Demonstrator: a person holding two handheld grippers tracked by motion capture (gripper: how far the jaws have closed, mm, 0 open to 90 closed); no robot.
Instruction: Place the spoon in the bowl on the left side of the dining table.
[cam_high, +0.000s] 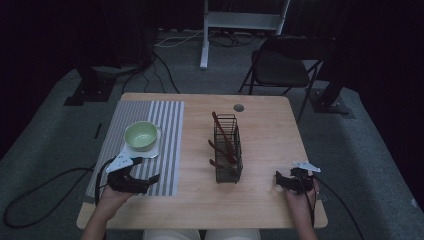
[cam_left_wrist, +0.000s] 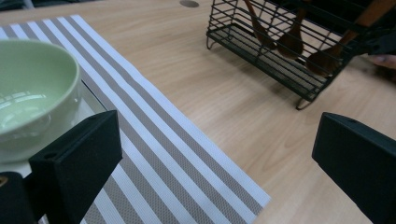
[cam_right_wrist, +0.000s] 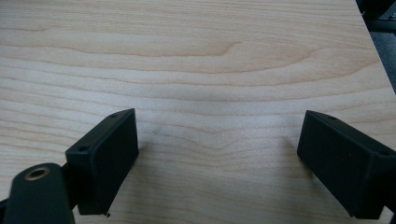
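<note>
Your left claw (cam_high: 150, 181) rests near the front left corner of the bench (cam_high: 270, 205), over the striped mat (cam_high: 167, 125), with its jaws spread wide and nothing between them. The thing nearest it is the pale green bowl (cam_high: 141, 135), which sits upright with its mouth facing up on a small clear square coaster (cam_high: 155, 151) on the mat, just beyond the claw and apart from it. The bowl is round, so it has no long axis; it is glossy, smooth-walled and empty as far as the high view shows. The mat itself runs lengthwise away from you, its grey and white stripes following that same line. In the left gripper view the bowl (cam_left_wrist: 32, 93) fills the left edge, close to the left-hand jaw, with reflections on its inner wall that the high view is too dim to pick up; that view also shows the coaster's clear edge (cam_left_wrist: 91, 95) beneath the bowl. Your right claw (cam_high: 278, 181) lies near the front right of the bench, well apart from the bowl, jaws likewise wide apart and holding nothing; the right gripper view looks along them at bare wood grain (cam_right_wrist: 201, 70). Between your two hands stands a black wire rack (cam_high: 227, 150), its long side running away from you, holding several dark wooden spoons (cam_high: 222, 137) that lean at a slant. The left gripper view shows the spoon bowls (cam_left_wrist: 292, 42) resting low against the rack's wire floor (cam_left_wrist: 261, 56).
</note>
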